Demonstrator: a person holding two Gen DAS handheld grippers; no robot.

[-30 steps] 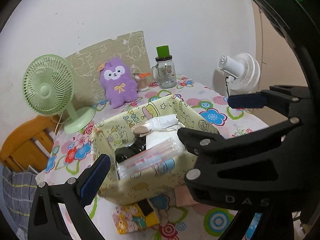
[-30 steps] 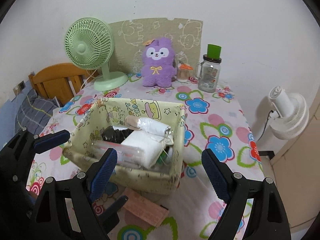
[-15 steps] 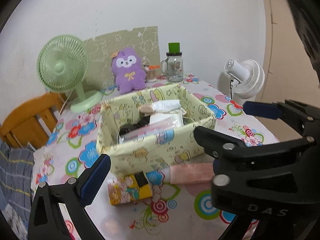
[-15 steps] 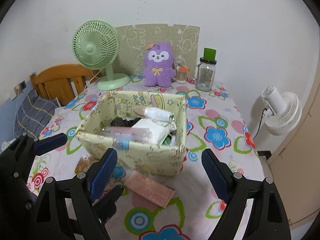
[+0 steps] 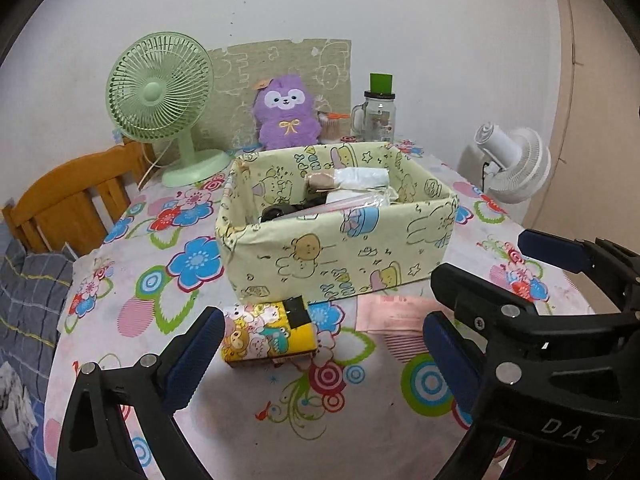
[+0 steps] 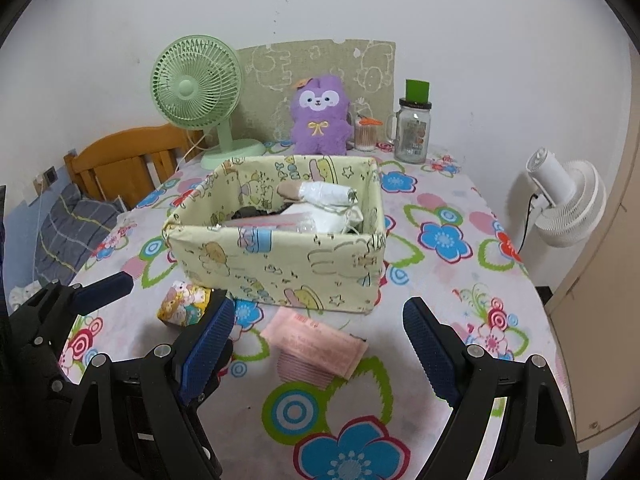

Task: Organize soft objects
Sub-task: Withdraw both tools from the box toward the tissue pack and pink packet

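A cartoon-print fabric box (image 5: 340, 248) (image 6: 280, 264) stands mid-table, holding a white roll, something black and a clear packet. In front of it lie a yellow cartoon tissue pack (image 5: 268, 336) (image 6: 184, 304) and a flat pink packet (image 5: 396, 312) (image 6: 316, 344). A purple plush (image 5: 286, 114) (image 6: 318, 116) sits at the back. My left gripper (image 5: 320, 356) is open just short of the yellow pack, touching nothing. My right gripper (image 6: 318, 340) is open with the pink packet on the table ahead between its fingers, untouched. The two grippers are side by side.
A green desk fan (image 5: 160, 92) stands back left. A glass jar with a green lid (image 6: 412, 128) and a small toothpick pot (image 6: 366, 134) stand back right. A wooden chair (image 6: 120, 160) is at the left, and a white fan (image 6: 564, 204) is beyond the table's right edge.
Both grippers drew back and lower from over the box, so the yellow pack and pink packet now lie in front of them. The left gripper rolled to level. Both stayed open.
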